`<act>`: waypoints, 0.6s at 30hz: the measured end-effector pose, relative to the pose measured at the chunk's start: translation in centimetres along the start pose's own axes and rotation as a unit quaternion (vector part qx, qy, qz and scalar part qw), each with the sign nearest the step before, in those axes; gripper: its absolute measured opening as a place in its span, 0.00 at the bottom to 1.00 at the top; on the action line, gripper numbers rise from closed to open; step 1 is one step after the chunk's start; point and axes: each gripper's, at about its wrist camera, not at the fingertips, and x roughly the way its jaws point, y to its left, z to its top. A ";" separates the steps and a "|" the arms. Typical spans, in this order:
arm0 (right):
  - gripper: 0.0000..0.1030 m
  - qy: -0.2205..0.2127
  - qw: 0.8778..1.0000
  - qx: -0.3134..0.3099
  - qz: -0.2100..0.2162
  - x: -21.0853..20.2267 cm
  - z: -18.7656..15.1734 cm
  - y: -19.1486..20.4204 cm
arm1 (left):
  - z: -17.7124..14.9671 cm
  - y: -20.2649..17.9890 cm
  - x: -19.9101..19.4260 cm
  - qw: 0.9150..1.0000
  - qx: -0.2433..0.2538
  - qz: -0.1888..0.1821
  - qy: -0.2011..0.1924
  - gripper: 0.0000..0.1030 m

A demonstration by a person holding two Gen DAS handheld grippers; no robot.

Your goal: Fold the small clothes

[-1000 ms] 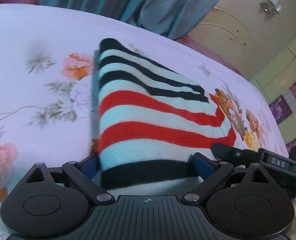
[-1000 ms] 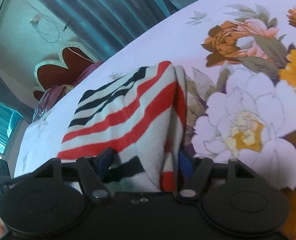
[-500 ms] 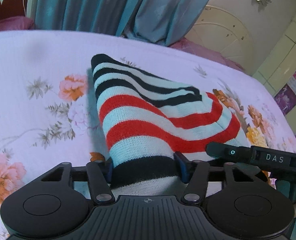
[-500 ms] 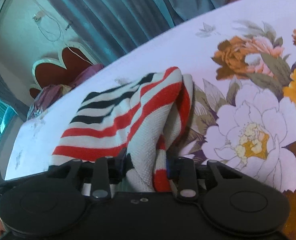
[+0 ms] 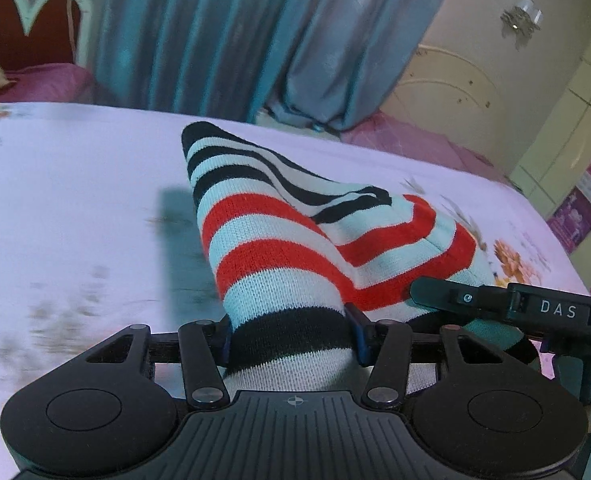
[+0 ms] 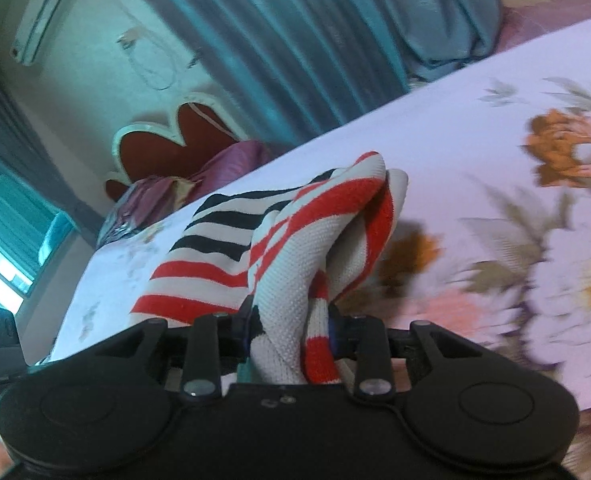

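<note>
You are gripping the striped garment (image 5: 279, 248) in both grippers: left gripper (image 5: 289, 338) jaws clenching its near black band, right gripper (image 6: 289, 334) jaws pinching its bunched right edge, above the floral bed (image 5: 75, 184).

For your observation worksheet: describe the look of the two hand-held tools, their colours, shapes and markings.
The left tool is matte black, with round side discs, a ribbed centre, silver pivot screws and blue pads. The right tool looks the same, with a plainer centre; seen from the left, its arm reads "DAS" in white.
</note>
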 end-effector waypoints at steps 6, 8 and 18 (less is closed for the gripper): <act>0.30 0.011 1.000 -0.013 0.025 4.0 -1.2 6.6 | -0.1 7.9 -4.8 0.999 -0.016 0.023 -0.018 0.49; 0.30 0.014 0.999 -0.019 0.028 5.8 -1.8 9.1 | -0.1 11.1 -6.1 0.999 -0.020 0.025 -0.021 0.49; 0.30 0.014 0.999 -0.019 0.029 16.0 -5.1 19.0 | 0.7 26.3 -8.8 0.999 -0.011 0.033 -0.023 0.49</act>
